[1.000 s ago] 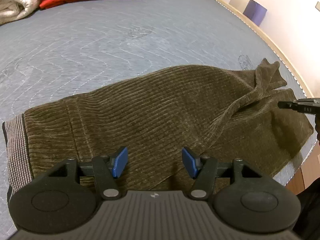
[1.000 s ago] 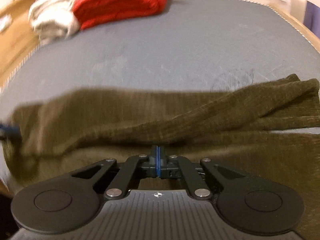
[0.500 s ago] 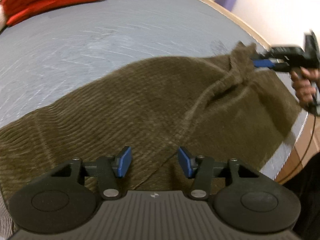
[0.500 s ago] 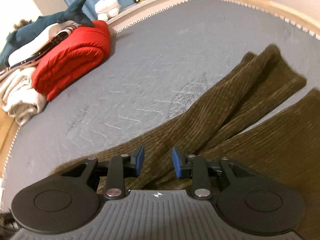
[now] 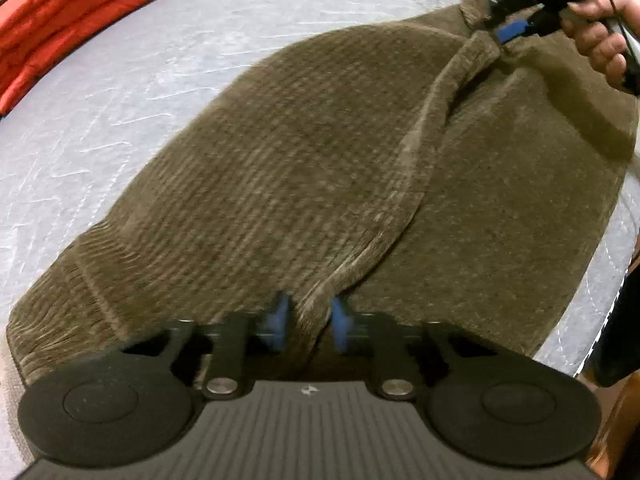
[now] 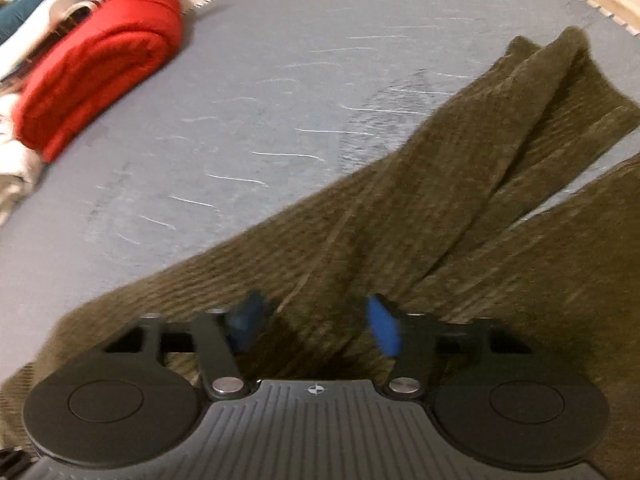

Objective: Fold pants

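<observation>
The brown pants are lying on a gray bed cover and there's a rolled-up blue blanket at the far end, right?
Almost. The brown pants do lie on the gray bed cover, but the rolled-up blanket at the far end is red, not blue. The right wrist view shows it clearly, and the left wrist view shows it in its top left corner.

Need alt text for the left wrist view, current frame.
The left gripper pinches a ridge of olive corduroy pants spread on a grey quilted bed. The right gripper reaches the far hem; a red blanket lies behind.
</observation>
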Tool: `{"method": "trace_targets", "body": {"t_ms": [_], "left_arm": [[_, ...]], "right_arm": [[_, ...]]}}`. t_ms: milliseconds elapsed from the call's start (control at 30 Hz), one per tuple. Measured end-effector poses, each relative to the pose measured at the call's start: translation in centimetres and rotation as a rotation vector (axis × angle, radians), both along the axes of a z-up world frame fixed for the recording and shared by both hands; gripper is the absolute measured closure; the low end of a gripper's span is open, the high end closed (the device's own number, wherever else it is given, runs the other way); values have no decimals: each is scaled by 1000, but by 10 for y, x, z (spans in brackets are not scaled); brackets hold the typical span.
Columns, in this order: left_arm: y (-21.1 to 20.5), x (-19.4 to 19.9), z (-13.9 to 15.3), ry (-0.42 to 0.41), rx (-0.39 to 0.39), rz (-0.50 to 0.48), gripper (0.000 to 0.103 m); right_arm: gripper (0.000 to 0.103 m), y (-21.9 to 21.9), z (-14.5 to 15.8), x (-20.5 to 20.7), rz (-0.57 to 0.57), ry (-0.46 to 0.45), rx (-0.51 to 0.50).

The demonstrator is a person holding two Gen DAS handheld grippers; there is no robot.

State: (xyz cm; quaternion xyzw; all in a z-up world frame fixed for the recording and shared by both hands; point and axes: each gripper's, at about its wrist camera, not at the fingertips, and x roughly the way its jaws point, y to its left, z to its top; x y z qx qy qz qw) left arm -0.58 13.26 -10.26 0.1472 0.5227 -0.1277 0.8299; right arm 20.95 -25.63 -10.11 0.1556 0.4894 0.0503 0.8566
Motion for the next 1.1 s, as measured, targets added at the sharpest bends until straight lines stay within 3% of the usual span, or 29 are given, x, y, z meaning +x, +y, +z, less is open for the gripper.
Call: {"method": "trace_targets", "body": {"t_ms": [100,233,333,433,533,600,667,733,800,933,1100], "left_arm": [[12,-4,14,-43,-17,15,94],[34,-21,47,-129,-96,26,94],[55,-43,64,-162,-154,13,94],[62,-62,57,-113,-139,-75,94],[52,-77,32,-4,-65,-225,91],[48,-75,31,-4,-58,-227,90],[51,-65,45,-37,-148,-187,79],[55,-55,60,-83,-254,-135,61],[49,-44,67,-103,-306,-96,61],[21,-20,57,-93,-296,-35,61],[0,-14,46,-82,-264,-43,61]], "right_arm": [[88,-8,8,-7,-31,-6,17],[93,-29,39,-34,-41,-86,69],[93,-41,69,-69,21,-163,100],[93,-50,82,-109,190,-167,93],[90,-48,63,-142,449,-76,6],[88,-52,45,-157,517,-32,-75],[82,-66,39,-158,470,-34,-113],[63,-87,49,-149,367,-87,-74],[50,-105,62,-138,239,-160,-64],[47,-120,69,-105,44,-246,-70],[42,-101,37,-54,-56,-190,-128]]}}
